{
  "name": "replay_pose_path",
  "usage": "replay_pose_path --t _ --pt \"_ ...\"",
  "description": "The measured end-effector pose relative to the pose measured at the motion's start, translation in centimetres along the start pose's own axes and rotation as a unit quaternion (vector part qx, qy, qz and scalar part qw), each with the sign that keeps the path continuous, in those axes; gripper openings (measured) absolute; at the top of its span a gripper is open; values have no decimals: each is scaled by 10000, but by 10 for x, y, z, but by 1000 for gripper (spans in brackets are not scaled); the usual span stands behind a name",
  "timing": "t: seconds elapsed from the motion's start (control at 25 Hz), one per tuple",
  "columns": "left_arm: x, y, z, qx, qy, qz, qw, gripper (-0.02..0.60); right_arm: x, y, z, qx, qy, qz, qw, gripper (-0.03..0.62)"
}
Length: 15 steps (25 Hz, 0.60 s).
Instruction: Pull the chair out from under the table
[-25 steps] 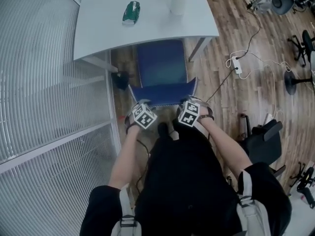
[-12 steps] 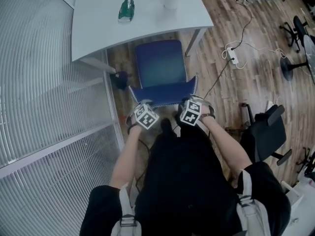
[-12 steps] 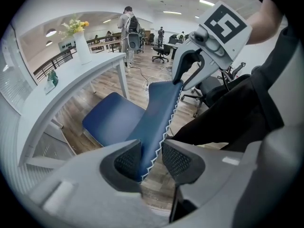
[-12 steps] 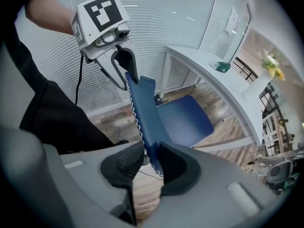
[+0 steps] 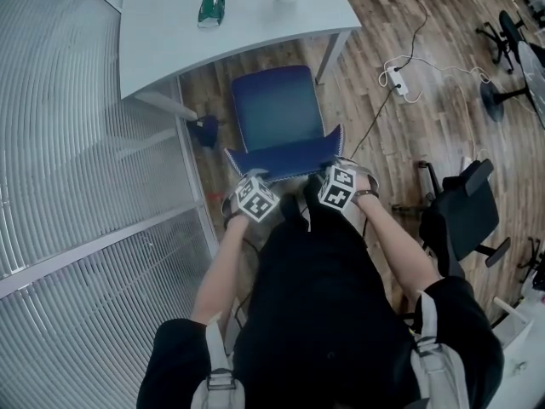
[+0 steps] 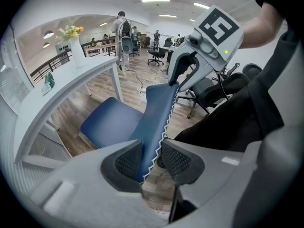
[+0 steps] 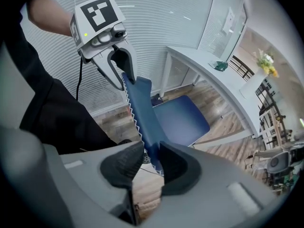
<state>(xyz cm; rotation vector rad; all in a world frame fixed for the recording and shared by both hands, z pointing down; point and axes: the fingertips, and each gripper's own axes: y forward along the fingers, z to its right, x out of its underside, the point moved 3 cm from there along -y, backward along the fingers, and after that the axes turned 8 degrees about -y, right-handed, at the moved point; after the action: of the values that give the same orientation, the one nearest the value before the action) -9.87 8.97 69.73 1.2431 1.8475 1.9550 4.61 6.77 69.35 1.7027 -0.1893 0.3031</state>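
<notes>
So the blue chair [image 5: 277, 113] is pretty much out. Its seat [image 5: 274, 100] sits just off the bench's [image 5: 170, 32] near edge, and the backrest [image 5: 285, 154] is on the side away from the bench, right in front of the person.

Both claws are on the top edge of that backrest. The left claw [image 6: 151, 159] pinches the end farther from the bench's leg [image 5: 328, 54], and the right claw [image 7: 151, 163] pinches the end nearer that leg. The left jaws have just been closing a touch and the right ones easing open a touch, but the backrest panel is between the pads on both.

On handling, my guess is the backrest is a thin padded or fabric panel with a zigzag stitched rim, so it'll flex rather than stay stiff. The chair itself looks light, but the legs will drag on the wood floor [image 5: 383, 135]. I'd say the two top corners are the right place to hold it. An even pull away from the bench stops it twisting, and a slack pinch could slide off that thin rim.
</notes>
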Motion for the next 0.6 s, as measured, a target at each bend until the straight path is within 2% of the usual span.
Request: replay_pose_path --t 0.6 --pt "4 -7 51 185 -105 190 9996 124 26 -21 -30 114 -162 -53 9998 114"
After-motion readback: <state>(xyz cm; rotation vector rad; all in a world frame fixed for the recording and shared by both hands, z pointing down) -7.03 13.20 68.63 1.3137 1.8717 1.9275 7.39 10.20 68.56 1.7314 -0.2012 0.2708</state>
